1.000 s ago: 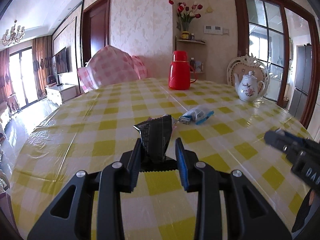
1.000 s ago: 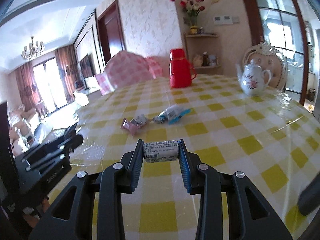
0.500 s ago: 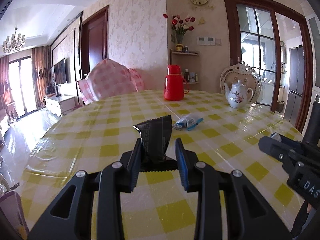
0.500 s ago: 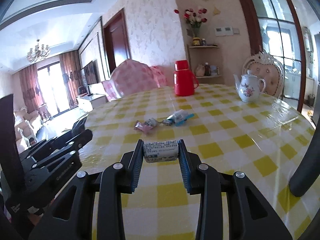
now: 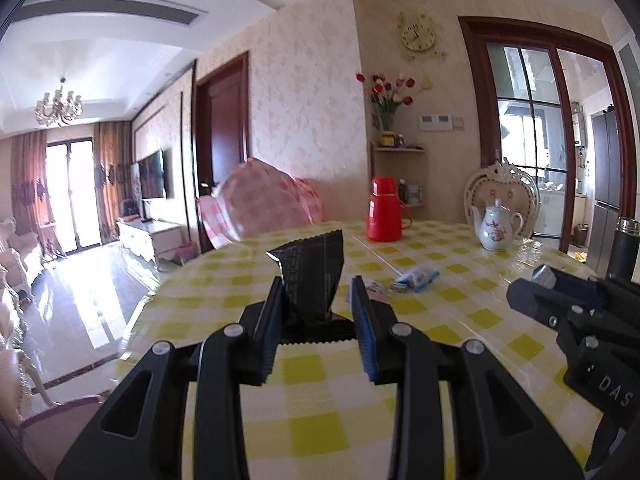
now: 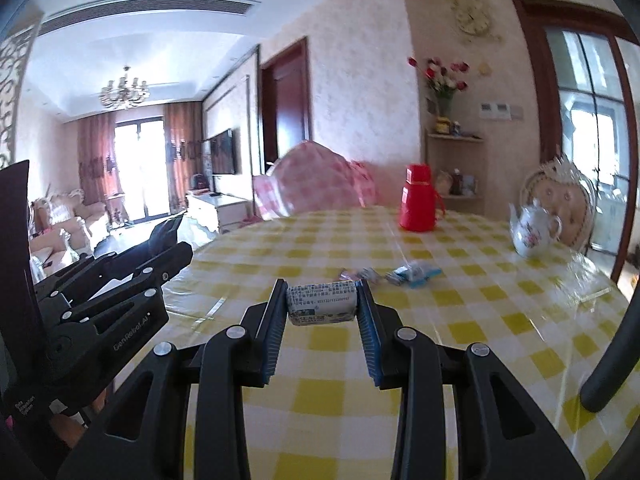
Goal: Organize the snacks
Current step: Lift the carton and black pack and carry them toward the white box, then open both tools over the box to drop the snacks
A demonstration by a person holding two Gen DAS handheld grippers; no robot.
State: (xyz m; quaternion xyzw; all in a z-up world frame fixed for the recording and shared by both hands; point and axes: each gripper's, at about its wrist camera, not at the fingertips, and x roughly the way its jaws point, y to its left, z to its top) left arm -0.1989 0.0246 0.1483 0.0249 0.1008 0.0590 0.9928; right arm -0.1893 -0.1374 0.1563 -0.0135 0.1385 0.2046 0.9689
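Carrying step: left gripper (image 5: 318,300) pinches a black packet (image 5: 310,276), right gripper (image 6: 322,306) pinches a white pack (image 6: 322,304); next, probably a drop-off spot, none visible.

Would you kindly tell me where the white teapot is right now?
In both wrist views the white teapot stands on the far right of the checked table, in front of the ornate chair and right of the red flask.
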